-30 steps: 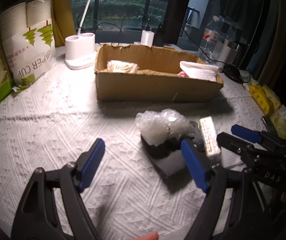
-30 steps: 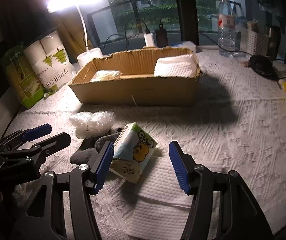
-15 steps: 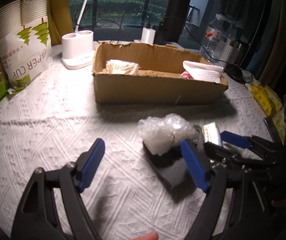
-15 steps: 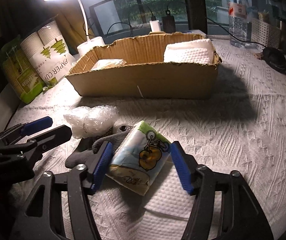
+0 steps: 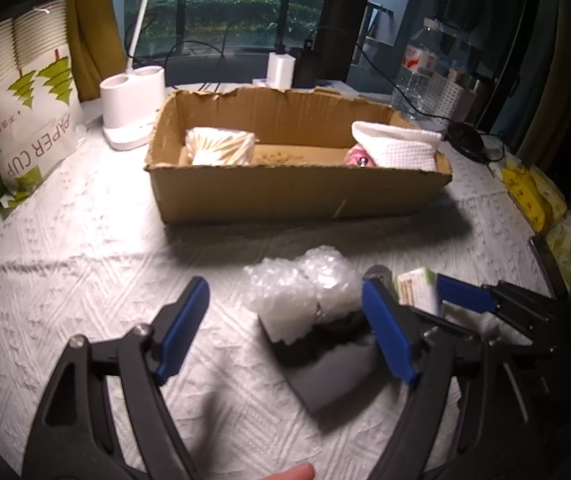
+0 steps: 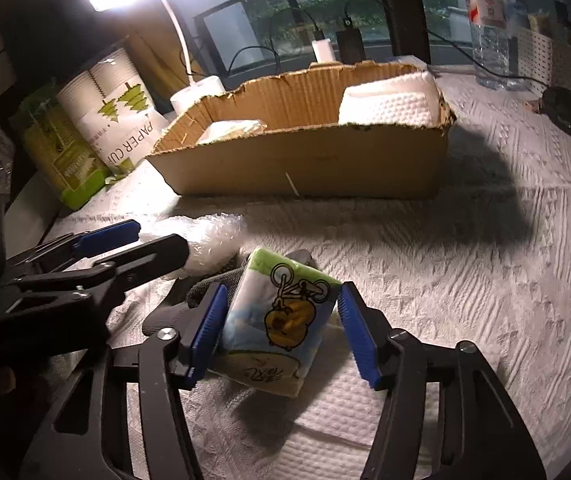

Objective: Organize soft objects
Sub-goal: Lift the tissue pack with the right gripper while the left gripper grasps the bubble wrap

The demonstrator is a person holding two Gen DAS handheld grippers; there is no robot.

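Observation:
A tissue pack [image 6: 281, 320] with a cartoon print sits between the blue pads of my right gripper [image 6: 281, 334]; the jaws are closed against its sides, and it seems lifted a little off the cloth. It also shows in the left wrist view [image 5: 415, 290]. My left gripper [image 5: 285, 330] is open and empty above a bubble wrap bundle [image 5: 303, 294] and a dark grey glove [image 5: 329, 364]. The cardboard box [image 5: 297, 196] behind holds a wrapped bundle [image 5: 219, 146], a white folded towel [image 5: 399, 146] and a small pink thing [image 5: 359, 158].
A paper cup pack [image 5: 25, 112] and a green package [image 6: 55, 152] stand at the left. A white lamp base [image 5: 131, 110] is behind the box. A water bottle [image 6: 487, 28], a dark mouse [image 6: 565, 110] and yellow packets [image 5: 529, 192] are at the right. A white paper towel [image 6: 325, 412] lies under my right gripper.
My right gripper moved forward around the tissue pack and closed on it. My left gripper moved a little toward the bubble wrap and stayed open.

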